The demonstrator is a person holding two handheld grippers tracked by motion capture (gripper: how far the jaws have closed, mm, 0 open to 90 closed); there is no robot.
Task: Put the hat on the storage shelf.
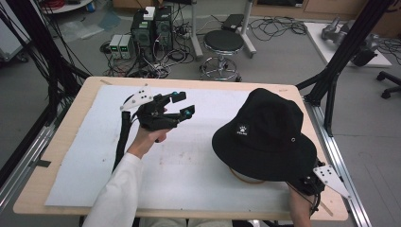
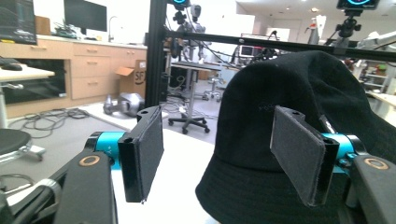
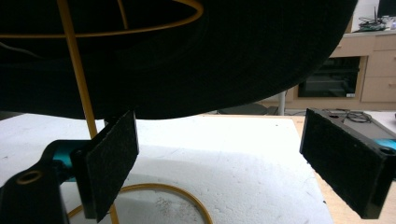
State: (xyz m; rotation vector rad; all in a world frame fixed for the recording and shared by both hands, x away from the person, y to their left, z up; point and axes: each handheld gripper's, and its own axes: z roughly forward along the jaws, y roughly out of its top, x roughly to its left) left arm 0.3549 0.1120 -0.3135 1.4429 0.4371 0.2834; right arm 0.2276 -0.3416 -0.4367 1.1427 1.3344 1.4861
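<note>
Plainly: black hat [image 1: 265, 132], white paw logo, lettering unreadable.

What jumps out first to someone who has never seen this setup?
A black bucket hat perched on a yellow wire stand dominates the right of the white table mat. To its left, a hand lifts the left claw, jaws open, aimed at the hat. The right claw waits open under the brim.

The bucket hat [image 1: 267, 130] is black, with a small white paw-print badge on its front; the wire stand [image 3: 79, 79] under it is yellow; the foam sheet [image 1: 189, 161] is white (faintly smudged); the table [image 1: 61, 142] is pale wood; the left gripper [image 1: 181, 105] is black with teal accents.
</note>
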